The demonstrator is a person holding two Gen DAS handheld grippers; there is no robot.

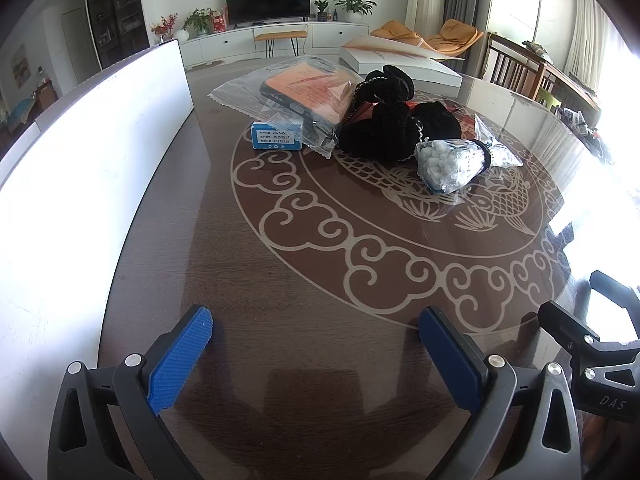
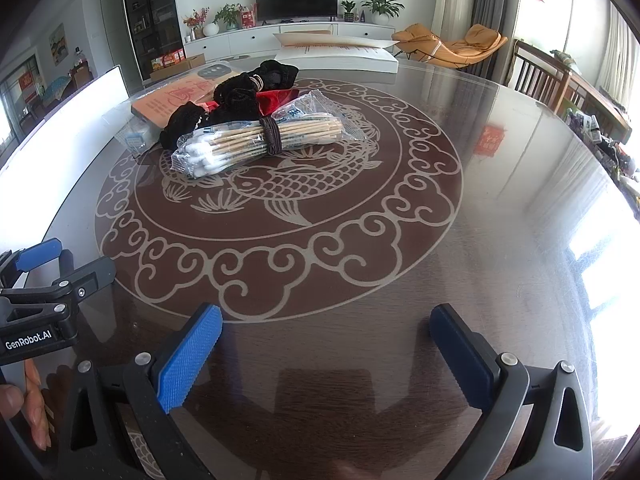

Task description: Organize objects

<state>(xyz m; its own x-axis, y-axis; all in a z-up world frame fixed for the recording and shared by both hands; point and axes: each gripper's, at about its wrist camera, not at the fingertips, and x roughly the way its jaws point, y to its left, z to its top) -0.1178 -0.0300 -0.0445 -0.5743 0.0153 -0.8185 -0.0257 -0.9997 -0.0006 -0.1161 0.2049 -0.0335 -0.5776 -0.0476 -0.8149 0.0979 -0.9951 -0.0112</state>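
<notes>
A pile of objects lies at the far side of the round table: an orange phone case in a clear bag [image 1: 308,94] [image 2: 176,98], a small blue box [image 1: 276,138], black hair scrunchies [image 1: 394,124] [image 2: 236,96] and a bag of cotton swabs bound with a hair tie [image 1: 450,160] [image 2: 260,140]. My left gripper [image 1: 316,330] is open and empty, low over the near table. My right gripper [image 2: 326,328] is open and empty too, well short of the pile.
A tall white board [image 1: 92,152] [image 2: 60,136] stands along the table's left edge. A white flat box [image 1: 400,60] [image 2: 336,54] lies at the far edge. The dark glass-topped table [image 1: 320,248] [image 2: 500,200] bears a fish pattern. Chairs stand at the right.
</notes>
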